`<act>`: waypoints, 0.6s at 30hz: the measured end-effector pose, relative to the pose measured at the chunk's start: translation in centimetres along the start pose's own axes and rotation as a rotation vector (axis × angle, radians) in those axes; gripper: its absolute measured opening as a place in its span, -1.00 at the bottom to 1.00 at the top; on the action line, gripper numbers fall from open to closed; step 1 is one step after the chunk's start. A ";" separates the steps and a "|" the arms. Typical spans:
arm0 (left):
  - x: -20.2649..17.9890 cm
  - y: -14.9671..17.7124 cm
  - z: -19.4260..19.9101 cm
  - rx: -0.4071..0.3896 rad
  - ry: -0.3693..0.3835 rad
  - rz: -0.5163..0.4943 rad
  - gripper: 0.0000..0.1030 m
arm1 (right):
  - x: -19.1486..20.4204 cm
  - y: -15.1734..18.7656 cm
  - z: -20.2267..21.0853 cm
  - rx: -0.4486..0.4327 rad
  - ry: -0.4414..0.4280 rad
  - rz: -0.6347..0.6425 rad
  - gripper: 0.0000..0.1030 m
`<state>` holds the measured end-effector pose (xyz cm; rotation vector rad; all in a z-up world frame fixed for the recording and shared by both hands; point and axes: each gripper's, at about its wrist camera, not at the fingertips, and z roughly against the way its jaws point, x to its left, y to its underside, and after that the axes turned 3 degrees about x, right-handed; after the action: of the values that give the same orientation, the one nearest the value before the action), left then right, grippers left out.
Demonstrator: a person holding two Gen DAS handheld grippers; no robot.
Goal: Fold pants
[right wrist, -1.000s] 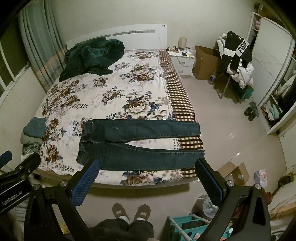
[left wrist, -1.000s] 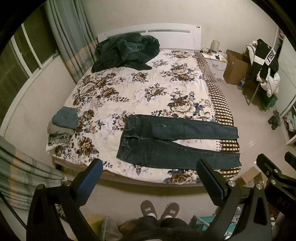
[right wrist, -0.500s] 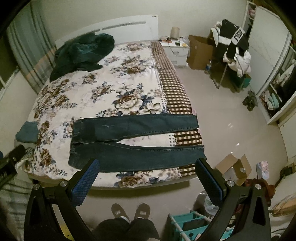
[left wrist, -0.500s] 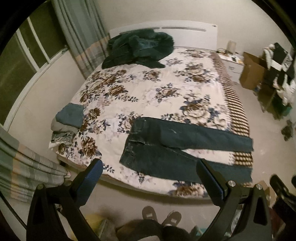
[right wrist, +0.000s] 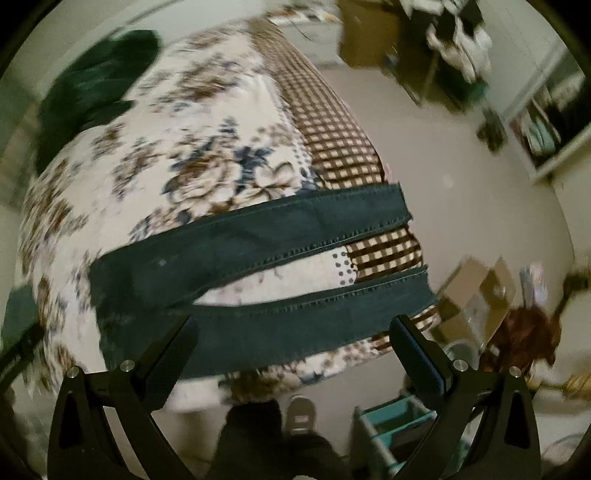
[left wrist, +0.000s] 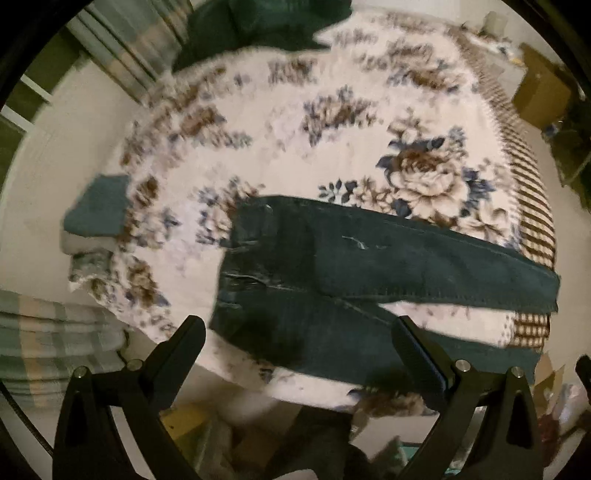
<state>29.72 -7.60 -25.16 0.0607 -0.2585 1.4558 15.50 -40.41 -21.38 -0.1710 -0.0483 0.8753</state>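
Dark blue jeans lie flat across the near end of the floral bedspread, waist to the left, legs spread apart to the right. My left gripper is open and empty, above the waist and near leg. In the right wrist view the two jeans legs run to hems over the bed's checked right edge. My right gripper is open and empty, above the near leg. Both views are motion-blurred.
A dark green jacket lies at the bed's head. A stack of folded clothes sits at the bed's left edge. Cardboard boxes and a teal crate stand on the floor right of the bed. The person's feet are at the bed's foot.
Both grippers have moved forward and down toward the bed, so the jeans fill more of each view. Both stay open. The jeans have not moved.
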 end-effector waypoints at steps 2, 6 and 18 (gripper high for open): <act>-0.3 -3.4 -4.1 0.081 0.008 0.033 1.00 | -0.1 -3.7 -4.8 0.051 0.003 -0.076 1.00; -0.2 -9.2 -12.7 0.240 0.023 0.134 1.00 | -0.7 -9.9 -14.0 0.145 0.013 -0.212 1.00; 2.7 -18.1 -33.3 0.563 0.041 0.471 1.00 | -6.2 -19.7 -37.2 0.366 0.058 -0.546 1.00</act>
<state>52.39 -0.53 -54.81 0.4504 0.1933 1.9609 30.67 -62.33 -54.58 0.1574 0.1155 0.3227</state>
